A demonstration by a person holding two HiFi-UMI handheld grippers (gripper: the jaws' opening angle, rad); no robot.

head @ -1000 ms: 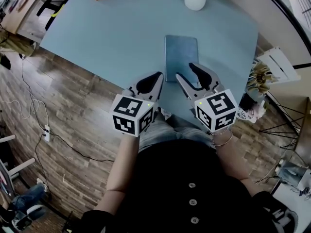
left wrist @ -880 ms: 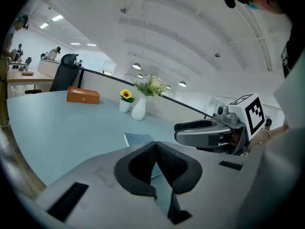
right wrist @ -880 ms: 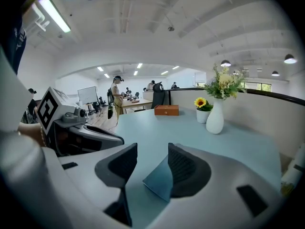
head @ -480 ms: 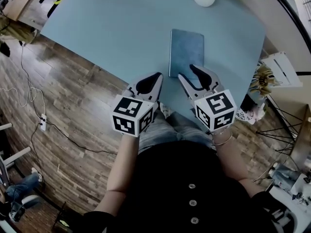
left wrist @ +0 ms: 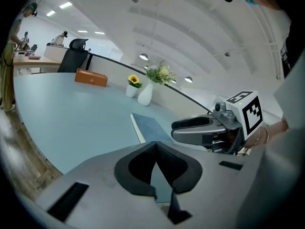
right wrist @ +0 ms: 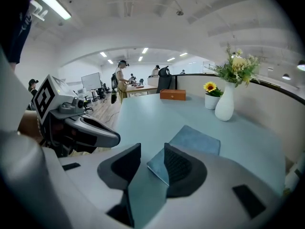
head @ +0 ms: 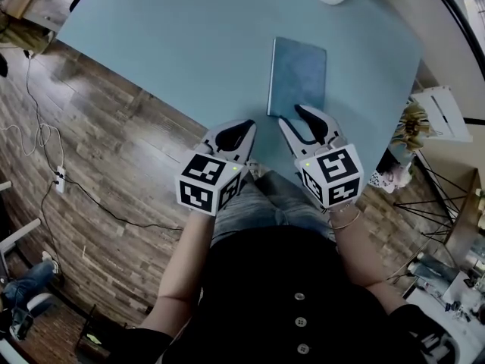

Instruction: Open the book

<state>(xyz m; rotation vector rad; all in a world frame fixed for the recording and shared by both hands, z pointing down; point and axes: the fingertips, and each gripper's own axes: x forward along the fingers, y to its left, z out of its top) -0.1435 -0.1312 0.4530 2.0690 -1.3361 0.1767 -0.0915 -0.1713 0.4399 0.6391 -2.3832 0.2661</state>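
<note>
Here, closed book [head: 297, 74] on blue table [head: 189, 36], wood floor [head: 114, 165]; left tongs [head: 248, 125] together, right tongs [head: 292, 114] parted.

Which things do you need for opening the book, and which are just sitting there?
For the job: book, right tool, left tool.
Just lying about: white vase, sunflower pot, orange box.

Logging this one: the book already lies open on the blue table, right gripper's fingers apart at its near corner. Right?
No. The book lies closed, as the head view shows. The rest holds: it is on the blue table, and the right gripper has its fingers apart at its near corner.
</note>
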